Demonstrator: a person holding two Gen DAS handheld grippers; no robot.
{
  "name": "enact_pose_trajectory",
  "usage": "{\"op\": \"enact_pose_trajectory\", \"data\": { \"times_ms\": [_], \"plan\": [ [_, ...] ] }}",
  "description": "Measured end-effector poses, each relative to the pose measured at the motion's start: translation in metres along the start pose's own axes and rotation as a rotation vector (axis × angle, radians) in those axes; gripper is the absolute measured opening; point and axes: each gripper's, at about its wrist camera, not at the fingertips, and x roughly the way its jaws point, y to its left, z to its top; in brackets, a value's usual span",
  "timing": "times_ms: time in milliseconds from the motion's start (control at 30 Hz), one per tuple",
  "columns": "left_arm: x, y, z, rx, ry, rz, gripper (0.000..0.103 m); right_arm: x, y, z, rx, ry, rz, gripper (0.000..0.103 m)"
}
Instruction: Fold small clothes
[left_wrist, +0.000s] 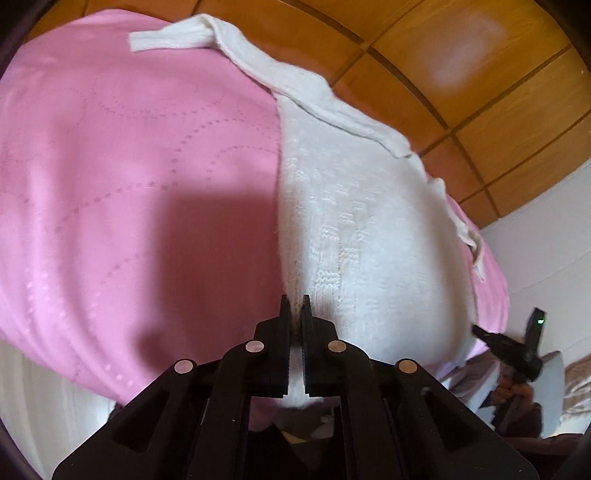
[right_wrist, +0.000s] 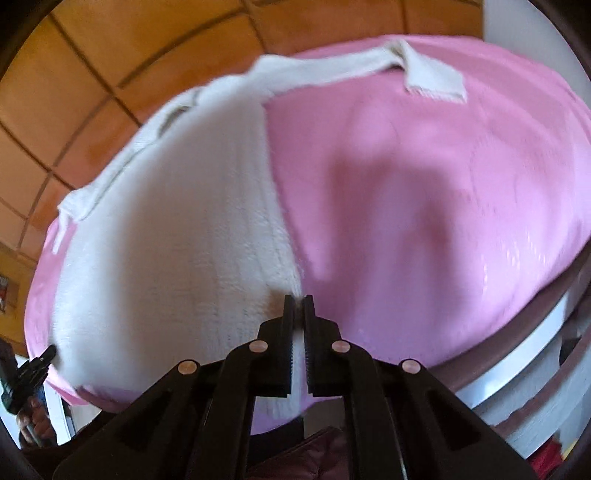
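1. A white knitted garment (left_wrist: 369, 229) lay spread on a pink quilted cover (left_wrist: 129, 166), along the side of the cover nearest the orange tiled floor (left_wrist: 480, 92)
2. At the garment's far end a flat white strap (left_wrist: 170, 38) reached out across the cover, away from the floor side
3. The left gripper (left_wrist: 295, 306) had its fingers pressed together on the garment's near edge, at the edge bordering the bare cover, with white knit showing in the narrow slit between them
4. The right gripper (right_wrist: 298, 306) was likewise clamped on the garment (right_wrist: 166, 240), at its near corner beside bare pink cover (right_wrist: 443, 221); its view was blurred
5. In each wrist view the other gripper showed at the garment's opposite near corner, with a hand (left_wrist: 511, 393) on its handle
6. Beyond the cover, the floor met a white wall (left_wrist: 546, 240)
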Motion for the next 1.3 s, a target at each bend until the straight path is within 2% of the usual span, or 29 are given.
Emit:
{"op": "enact_pose_trajectory", "data": {
  "times_ms": [33, 67, 133, 167, 200, 233, 267, 333, 400, 500, 633, 667, 767, 867, 967, 1033, 1100, 1167, 1200, 1233, 1300],
  "plan": [
    [-0.001, -0.001, 0.005, -0.001, -0.010, 0.015, 0.004, -0.001, 0.000, 0.002, 0.006, -0.007, 0.000, 0.005],
    [-0.001, -0.001, 0.010, 0.007, -0.021, 0.036, 0.010, -0.002, 0.004, 0.004, -0.001, -0.017, -0.004, 0.006],
    [-0.005, 0.003, 0.019, 0.019, -0.050, 0.084, 0.024, -0.012, 0.014, 0.011, -0.030, -0.078, -0.050, 0.015],
    [-0.008, 0.007, 0.025, 0.008, -0.069, 0.105, 0.033, -0.016, 0.017, 0.013, -0.039, -0.101, -0.056, 0.024],
    [-0.009, 0.010, 0.030, -0.007, -0.088, 0.125, 0.038, -0.019, 0.023, 0.015, -0.040, -0.118, -0.050, 0.045],
    [-0.013, 0.017, 0.034, -0.030, -0.114, 0.149, 0.048, -0.022, 0.029, 0.018, -0.038, -0.142, -0.036, 0.052],
    [-0.014, 0.021, 0.041, -0.043, -0.134, 0.172, 0.056, -0.021, 0.037, 0.017, -0.048, -0.162, -0.021, 0.052],
    [-0.017, 0.030, 0.055, -0.062, -0.178, 0.251, 0.059, -0.017, 0.068, 0.021, -0.100, -0.176, 0.019, 0.055],
    [-0.017, 0.045, 0.071, -0.101, -0.192, 0.324, 0.059, -0.010, 0.096, 0.023, -0.151, -0.176, 0.050, 0.058],
    [-0.026, 0.079, 0.106, -0.213, -0.248, 0.359, 0.059, 0.008, 0.141, 0.019, -0.233, -0.143, 0.102, 0.058],
    [-0.032, 0.108, 0.152, -0.219, -0.318, 0.496, 0.059, 0.037, 0.187, 0.009, -0.315, -0.080, 0.139, 0.058],
    [-0.032, 0.115, 0.163, -0.217, -0.321, 0.510, 0.059, 0.042, 0.193, 0.007, -0.326, -0.070, 0.145, 0.058],
    [-0.021, 0.138, 0.199, -0.241, -0.306, 0.525, 0.059, 0.057, 0.206, 0.008, -0.343, -0.038, 0.155, 0.058],
    [-0.009, 0.166, 0.227, -0.342, -0.302, 0.481, 0.059, 0.070, 0.216, 0.015, -0.356, -0.024, 0.149, 0.057],
    [0.003, 0.188, 0.249, -0.421, -0.309, 0.449, 0.059, 0.081, 0.232, 0.031, -0.385, -0.029, 0.148, 0.051],
    [0.012, 0.193, 0.263, -0.436, -0.317, 0.435, 0.059, 0.087, 0.241, 0.044, -0.412, -0.042, 0.150, 0.046],
    [0.023, 0.196, 0.279, -0.421, -0.311, 0.435, 0.057, 0.098, 0.258, 0.056, -0.439, -0.054, 0.150, 0.040],
    [0.032, 0.200, 0.288, -0.407, -0.302, 0.425, 0.027, 0.111, 0.278, 0.070, -0.480, -0.070, 0.146, 0.036],
    [0.038, 0.203, 0.293, -0.403, -0.289, 0.432, 0.020, 0.119, 0.290, 0.077, -0.505, -0.071, 0.146, 0.032],
    [0.039, 0.204, 0.295, -0.401, -0.287, 0.426, 0.002, 0.125, 0.298, 0.080, -0.522, -0.065, 0.148, 0.029],
    [0.036, 0.202, 0.296, -0.391, -0.300, 0.420, 0.002, 0.141, 0.316, 0.089, -0.558, -0.054, 0.149, 0.027]
  ]
}}
